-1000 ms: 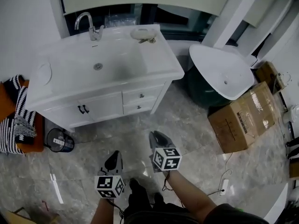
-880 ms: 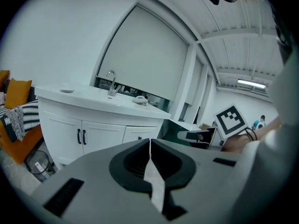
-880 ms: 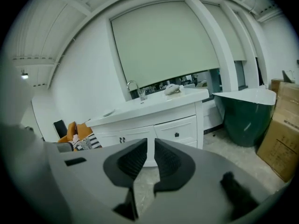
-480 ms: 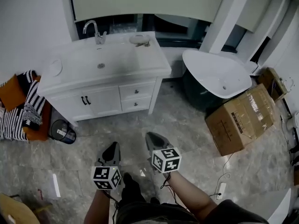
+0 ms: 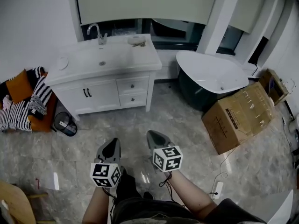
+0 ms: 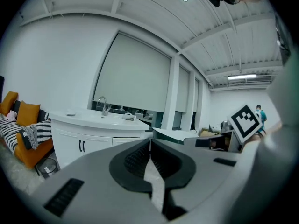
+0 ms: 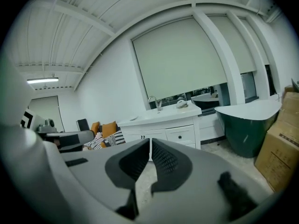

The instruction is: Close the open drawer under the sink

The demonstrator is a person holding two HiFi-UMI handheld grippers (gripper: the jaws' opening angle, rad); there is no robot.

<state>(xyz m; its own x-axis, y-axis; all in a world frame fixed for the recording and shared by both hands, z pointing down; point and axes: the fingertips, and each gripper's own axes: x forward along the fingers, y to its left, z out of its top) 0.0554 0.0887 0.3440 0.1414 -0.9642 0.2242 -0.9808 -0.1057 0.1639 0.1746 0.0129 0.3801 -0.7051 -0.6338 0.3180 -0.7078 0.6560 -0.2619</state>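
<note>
Marble floor [image 5: 187,125], sink drawers [image 5: 132,85] flush, well beyond left hand-held gripper [image 5: 110,149], right hand-held gripper [image 5: 156,139], both closed empty

We see the cabinet [image 5: 100,96] at the far wall, with the sink [image 5: 100,59] in its surface and the faucet [image 5: 96,32] behind the sink. Two drawers [image 5: 133,85] sit one above the other in the right part of the cabinet. The tub [image 5: 212,71] stands to the right of the cabinet, and the box [image 5: 238,118] lies on the floor [image 5: 177,125] before the tub. The bin [image 5: 64,124] stands at the cabinet's left front corner, just beside the couch [image 5: 21,104].
</note>
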